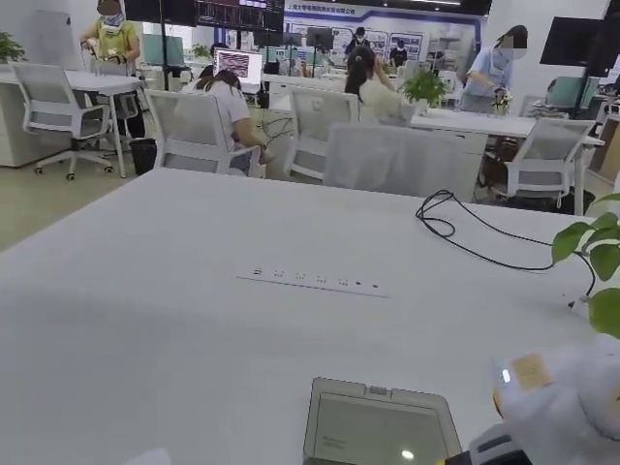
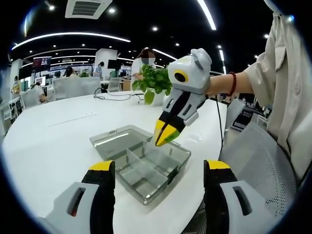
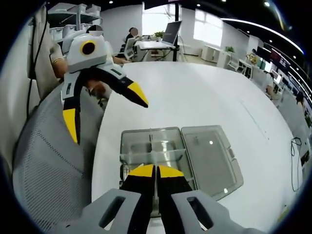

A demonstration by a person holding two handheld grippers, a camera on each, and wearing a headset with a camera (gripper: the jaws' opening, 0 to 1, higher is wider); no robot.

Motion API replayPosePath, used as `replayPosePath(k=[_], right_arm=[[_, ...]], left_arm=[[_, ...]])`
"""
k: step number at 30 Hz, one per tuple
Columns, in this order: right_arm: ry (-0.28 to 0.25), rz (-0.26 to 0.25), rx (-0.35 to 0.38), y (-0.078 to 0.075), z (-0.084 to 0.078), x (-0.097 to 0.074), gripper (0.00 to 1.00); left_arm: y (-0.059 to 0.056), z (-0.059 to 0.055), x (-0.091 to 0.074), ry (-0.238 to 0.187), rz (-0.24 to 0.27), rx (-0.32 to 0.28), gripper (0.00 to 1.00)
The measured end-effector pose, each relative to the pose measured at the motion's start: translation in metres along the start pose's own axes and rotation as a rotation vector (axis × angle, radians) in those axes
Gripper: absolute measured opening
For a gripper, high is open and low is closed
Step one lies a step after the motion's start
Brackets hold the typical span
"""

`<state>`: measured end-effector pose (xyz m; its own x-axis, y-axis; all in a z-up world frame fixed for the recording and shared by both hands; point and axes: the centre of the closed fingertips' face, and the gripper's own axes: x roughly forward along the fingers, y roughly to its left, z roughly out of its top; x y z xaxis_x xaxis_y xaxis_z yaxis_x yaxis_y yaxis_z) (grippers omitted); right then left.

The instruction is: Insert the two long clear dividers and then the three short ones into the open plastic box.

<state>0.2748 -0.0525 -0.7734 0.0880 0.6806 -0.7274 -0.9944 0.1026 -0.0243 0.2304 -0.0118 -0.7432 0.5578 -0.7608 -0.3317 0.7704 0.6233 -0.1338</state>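
Note:
The clear plastic box (image 2: 141, 163) lies open at the near edge of the white table, its flat lid (image 1: 378, 426) folded out away from me. Clear dividers (image 3: 151, 151) stand crossed inside the base. My right gripper (image 3: 156, 171) is shut, with its tips (image 2: 163, 139) just over the far side of the base. I cannot tell whether a clear piece sits between them. Its white body (image 1: 562, 407) fills the lower right of the head view. My left gripper (image 2: 160, 165) stands open a little short of the box. In the right gripper view, its spread jaws hang above the base's left side.
A power strip (image 1: 315, 282) is set into the table top, and a black cable (image 1: 475, 237) snakes across the far right. A leafy plant (image 1: 596, 262) stands at the right edge. Grey chairs and seated people lie beyond the table.

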Motion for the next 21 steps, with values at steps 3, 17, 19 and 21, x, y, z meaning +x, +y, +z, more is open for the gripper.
replayPosePath(k=[3, 17, 19, 21], right_arm=[[0.009, 0.011, -0.028, 0.002, 0.000, 0.002, 0.02], [0.038, 0.063, -0.102, 0.004, 0.001, 0.011, 0.02], [0.044, 0.064, -0.098, 0.004, 0.000, 0.013, 0.02], [0.047, 0.062, -0.088, 0.003, -0.001, 0.015, 0.02]], left_arm=[[0.000, -0.001, 0.000, 0.006, -0.001, 0.002, 0.74], [0.001, -0.001, 0.000, 0.003, 0.003, 0.001, 0.74], [0.001, -0.002, 0.000, 0.006, 0.004, 0.002, 0.74], [0.002, -0.002, 0.000, 0.010, 0.005, 0.003, 0.74]])
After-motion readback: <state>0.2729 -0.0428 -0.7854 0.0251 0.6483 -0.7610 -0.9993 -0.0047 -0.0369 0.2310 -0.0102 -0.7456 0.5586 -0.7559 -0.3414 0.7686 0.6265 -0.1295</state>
